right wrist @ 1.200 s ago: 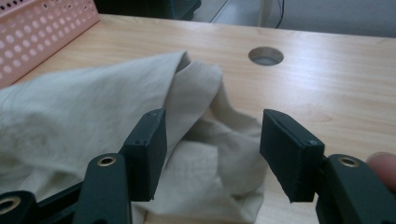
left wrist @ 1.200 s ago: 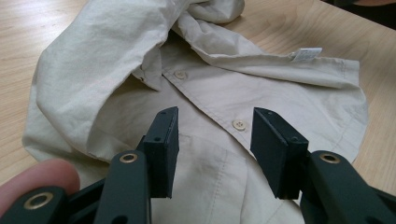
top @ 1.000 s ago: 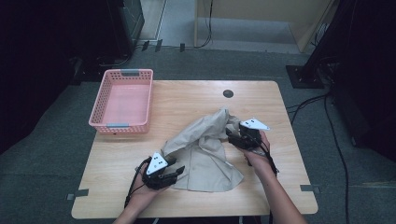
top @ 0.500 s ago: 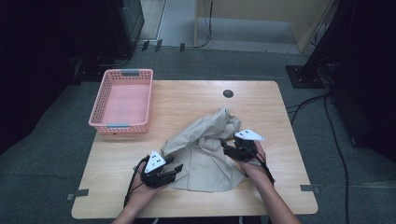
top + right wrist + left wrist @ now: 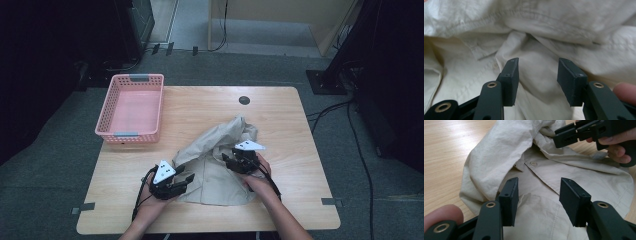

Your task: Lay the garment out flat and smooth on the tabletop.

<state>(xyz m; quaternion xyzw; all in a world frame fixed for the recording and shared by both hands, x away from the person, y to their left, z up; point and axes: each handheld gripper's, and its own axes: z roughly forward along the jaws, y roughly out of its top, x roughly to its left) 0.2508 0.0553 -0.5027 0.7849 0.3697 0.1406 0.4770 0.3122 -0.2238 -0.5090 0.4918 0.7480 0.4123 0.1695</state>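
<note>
I am working at a wooden counter (image 5: 280, 115). At its far left corner a pink basket (image 5: 131, 109) is sitting, well apart from my hands. My left tool (image 5: 184, 179) is hovering at the near left edge of a crumpled beige shirt (image 5: 220, 150), which is lying slightly right of the counter's middle, on the side near me. In the left gripper view, this left tool (image 5: 537, 192) is standing about half open, its jaws apart over the shirt (image 5: 499, 152) with a button placket running between them; the pads are not pressing on any cloth, so it is holding nothing. Moving right, my right tool (image 5: 226, 160) is resting low over the shirt's right part, pointing left toward the bunched folds. In the right gripper view, the right tool (image 5: 537, 67) is also about half open; its jaws have just been closing, and a raised fold of the shirt (image 5: 534, 22) is lying between them, but the pads are not yet clamping it. A small dark round fitting (image 5: 244, 100) is sitting in the counter's far edge, beyond the shirt.
</note>
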